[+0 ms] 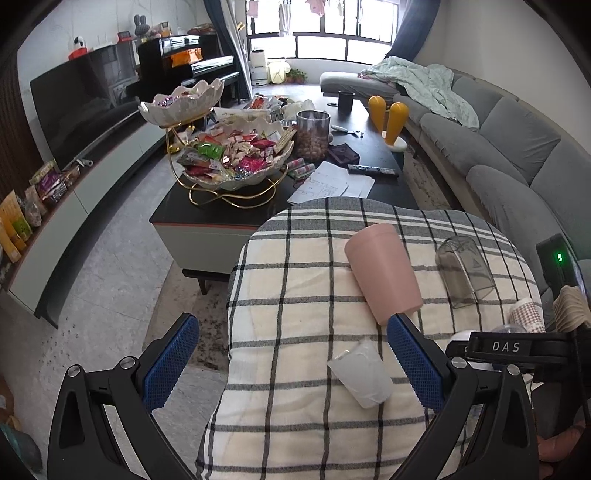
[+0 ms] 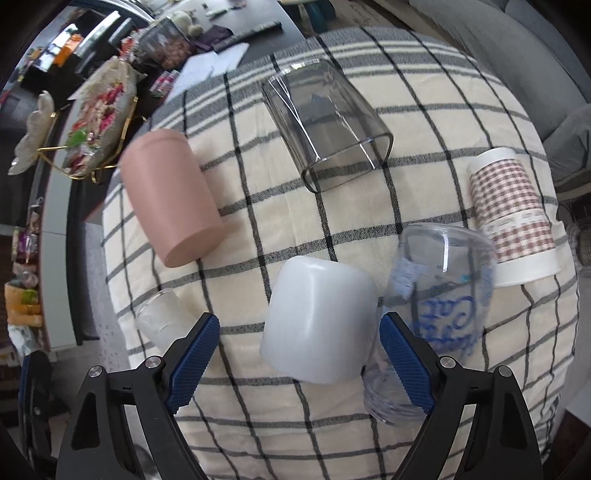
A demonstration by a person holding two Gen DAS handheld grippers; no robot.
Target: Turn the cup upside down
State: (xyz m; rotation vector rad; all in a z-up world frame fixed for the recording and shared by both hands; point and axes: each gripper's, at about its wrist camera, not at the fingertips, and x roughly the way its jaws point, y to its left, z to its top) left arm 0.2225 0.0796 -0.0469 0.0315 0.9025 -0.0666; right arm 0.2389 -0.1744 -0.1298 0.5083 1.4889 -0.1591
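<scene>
On the checked cloth six cups stand, all seemingly already mouth-down. Both grippers are spread wide and hold nothing: the right gripper hovers over the white cup, the left gripper near the small frosted cup. If one cup is still upright, the next move needs a firm side grasp and a half turn of the wrist.

Daylight pours through a wide window at top centre. A grey sectional sofa curves down the right; a dark television and black piano fill the upper left, above pale tiled floor.
</scene>
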